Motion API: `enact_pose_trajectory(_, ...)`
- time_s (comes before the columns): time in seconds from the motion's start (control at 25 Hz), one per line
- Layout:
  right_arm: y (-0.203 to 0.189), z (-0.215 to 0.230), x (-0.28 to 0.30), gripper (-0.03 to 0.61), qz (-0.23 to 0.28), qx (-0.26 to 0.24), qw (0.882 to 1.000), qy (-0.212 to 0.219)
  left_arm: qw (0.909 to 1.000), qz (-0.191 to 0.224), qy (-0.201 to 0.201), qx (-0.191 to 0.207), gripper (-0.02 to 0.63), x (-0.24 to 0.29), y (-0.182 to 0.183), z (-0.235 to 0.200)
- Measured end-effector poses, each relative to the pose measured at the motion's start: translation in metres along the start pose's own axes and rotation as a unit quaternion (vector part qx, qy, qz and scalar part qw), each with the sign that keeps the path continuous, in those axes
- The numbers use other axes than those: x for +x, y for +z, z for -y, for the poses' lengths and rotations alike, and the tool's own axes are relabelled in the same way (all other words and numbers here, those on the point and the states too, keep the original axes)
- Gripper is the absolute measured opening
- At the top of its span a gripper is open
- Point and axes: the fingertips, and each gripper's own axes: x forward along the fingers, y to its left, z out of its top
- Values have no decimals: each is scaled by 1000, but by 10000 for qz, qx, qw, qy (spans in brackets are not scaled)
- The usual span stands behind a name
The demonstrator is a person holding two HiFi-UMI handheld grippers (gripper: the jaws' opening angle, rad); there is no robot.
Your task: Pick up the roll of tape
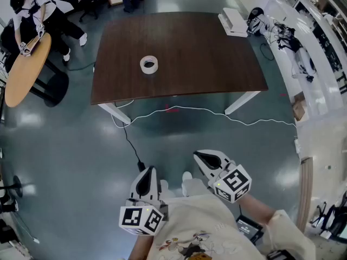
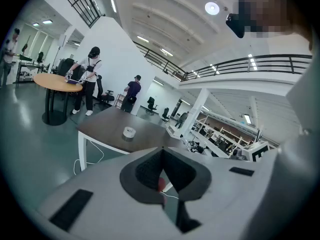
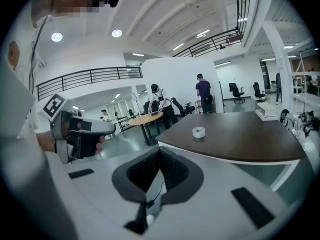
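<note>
The white roll of tape lies flat on a dark brown table, toward its left half. Both grippers hang close to my body over the floor, well short of the table. The left gripper has its jaws shut with nothing between them, and the right gripper likewise looks shut and empty. In the left gripper view the tape sits far ahead, above the closed jaw tips. The right gripper view has the tape up and to the right of its tips.
A white box rests on the table's far right corner. A white cable and a black one trail across the floor before the table. A round wooden table with a person beside it stands left; cluttered shelving lines the right.
</note>
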Motion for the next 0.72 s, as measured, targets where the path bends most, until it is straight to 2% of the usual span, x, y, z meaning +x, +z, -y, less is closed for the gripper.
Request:
enact_pose_trajectory(0.12,-8,-1,-15,6,-115,-346,9990,-265,9996,-225,-166,-43,2,-3,-18,24)
enact_pose_trajectory(0.28,-4,-1,-38,6,137,-129,9995,-235,9987,-389,-305,78,2,-10,-37,48)
enact_pose_trajectory(0.52,-2,6,-67,6,303,-121,9992,-231,9990,-299,-295,167,2,-15,-40,64)
enact_pose_trajectory(0.72,3,13,-76,6,488,-328,9982,-77,9993,-164,-181,272,2,-11,-44,78)
